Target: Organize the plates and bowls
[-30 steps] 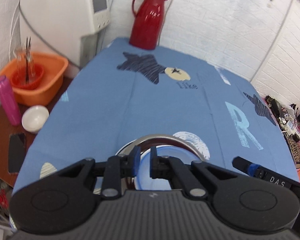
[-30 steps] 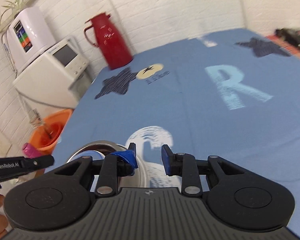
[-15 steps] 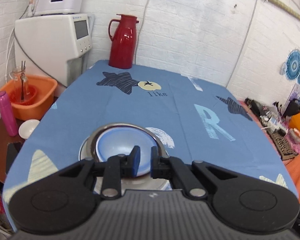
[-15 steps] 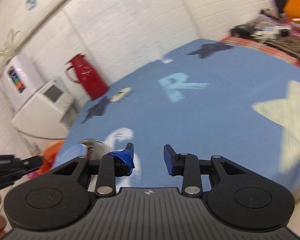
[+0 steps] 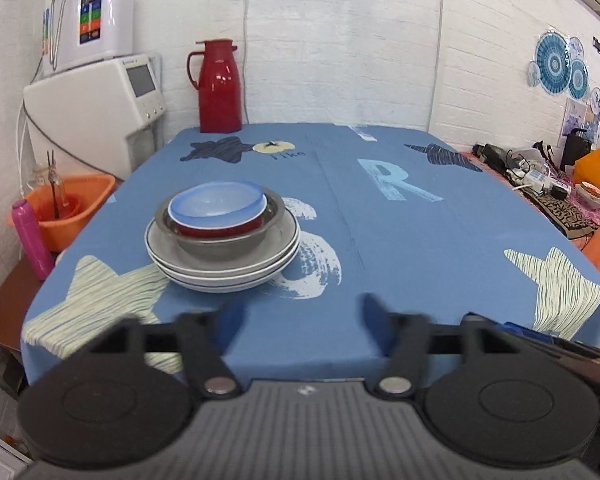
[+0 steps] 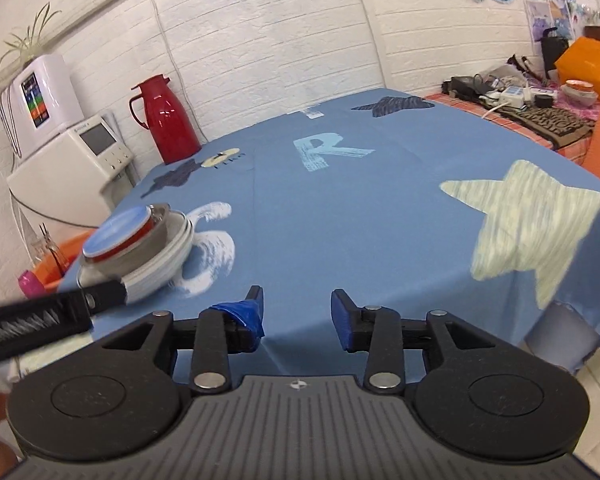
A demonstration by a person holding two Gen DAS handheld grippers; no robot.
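Left wrist view: off your table's left edge sit an orange basin (image 5: pixel 76 208) and a pink bottle (image 5: pixel 31 236), both lower than the tabletop. On the table (image 5: pixel 380 248), near its front-left corner, you have the stack: a blue bowl (image 5: pixel 218 205) with a red outside nested in a steel bowl (image 5: pixel 224 240), which rests on two stacked grey plates (image 5: pixel 224 272). A red thermos jug (image 5: pixel 219 86) stands upright at the far edge, towards the far-left corner, against the white brick wall. Your left gripper (image 5: pixel 298 320) hangs in front of the table's near edge, clear of the stack, its jaws spread wide and empty; its fingers look blurred.

In the right wrist view, the same stack sits at the left, with the blue bowl (image 6: pixel 118 230) on top, the steel bowl (image 6: pixel 148 244) under it and the plates (image 6: pixel 168 264) beneath. Part of your other tool crosses just in front of the plates at the lower left. Your right gripper (image 6: pixel 296 314) is over the near edge of the table (image 6: pixel 380 220), to the right of the stack and apart from it, jaws parted with nothing between them. One fingertip (image 6: pixel 246 314) is wrapped in blue tape.
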